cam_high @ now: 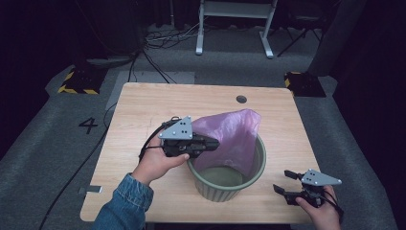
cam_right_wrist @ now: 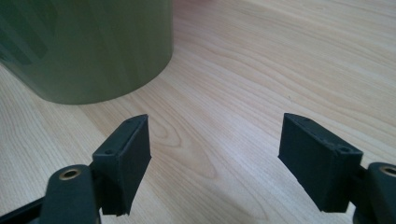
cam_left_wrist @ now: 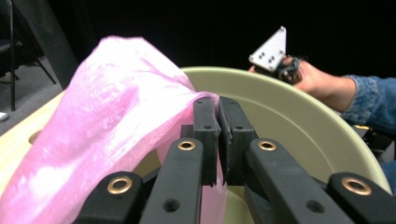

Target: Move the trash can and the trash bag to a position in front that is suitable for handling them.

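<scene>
Lining of the green bin (cam_high: 230, 184) looks half done: left gripper (cam_high: 213, 143) jaws clamped on the pink bag (cam_high: 234, 134) at frame centre, its far edge unseated; right gripper (cam_high: 282, 183) jaws apart, idle lower right.

The left gripper (cam_high: 210, 143) and right gripper (cam_high: 282, 182) are black, each topped by a grey three-cornered plate dotted with dark screw holes. Brass-ringed pivots sit on the jaw arms, low in the gripper views. A denim sleeve (cam_high: 125, 200) shows at lower left, a thin black cable beside it.
</scene>
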`<state>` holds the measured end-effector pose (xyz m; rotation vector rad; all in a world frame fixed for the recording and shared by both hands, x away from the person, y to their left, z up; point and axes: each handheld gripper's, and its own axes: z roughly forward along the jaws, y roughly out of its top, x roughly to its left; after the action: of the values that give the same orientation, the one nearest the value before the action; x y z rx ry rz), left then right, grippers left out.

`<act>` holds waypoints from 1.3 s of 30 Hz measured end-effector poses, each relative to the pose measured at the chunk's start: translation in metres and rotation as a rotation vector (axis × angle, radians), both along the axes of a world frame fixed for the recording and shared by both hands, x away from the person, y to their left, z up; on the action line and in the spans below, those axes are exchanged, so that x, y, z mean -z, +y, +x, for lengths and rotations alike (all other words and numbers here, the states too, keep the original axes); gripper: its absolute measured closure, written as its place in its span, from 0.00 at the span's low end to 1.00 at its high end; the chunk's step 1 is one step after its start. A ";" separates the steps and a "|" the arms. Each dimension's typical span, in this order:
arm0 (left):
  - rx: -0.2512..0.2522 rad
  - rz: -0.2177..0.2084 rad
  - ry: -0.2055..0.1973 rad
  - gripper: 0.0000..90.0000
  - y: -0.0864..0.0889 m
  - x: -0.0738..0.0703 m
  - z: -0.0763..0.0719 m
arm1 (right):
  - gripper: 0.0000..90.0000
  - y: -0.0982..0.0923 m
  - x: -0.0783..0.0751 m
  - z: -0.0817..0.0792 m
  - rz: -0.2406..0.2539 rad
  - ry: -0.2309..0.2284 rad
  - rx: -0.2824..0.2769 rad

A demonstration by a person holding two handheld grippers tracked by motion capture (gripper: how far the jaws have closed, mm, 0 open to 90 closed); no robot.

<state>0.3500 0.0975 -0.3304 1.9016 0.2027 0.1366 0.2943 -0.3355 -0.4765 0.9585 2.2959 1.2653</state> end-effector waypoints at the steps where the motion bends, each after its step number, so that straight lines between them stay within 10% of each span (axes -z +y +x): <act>1: 0.000 0.005 0.001 0.96 0.001 0.001 -0.001 | 0.28 0.000 -0.001 0.001 0.000 -0.004 -0.003; 15: -0.070 0.017 0.045 0.92 0.023 0.020 -0.006 | 0.28 0.014 -0.052 0.027 -0.026 -0.055 -0.063; 24: -0.149 -0.019 0.041 0.40 0.033 0.025 -0.017 | 0.28 0.018 -0.082 0.047 0.022 -0.054 -0.104; 39: -0.294 -0.072 0.034 0.32 0.072 0.025 -0.030 | 0.28 0.049 -0.144 0.074 0.056 -0.112 -0.169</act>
<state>0.3200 0.1690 -0.3555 1.7948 0.5040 0.2918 0.3681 -0.2868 -0.3322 0.7036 2.3043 1.4201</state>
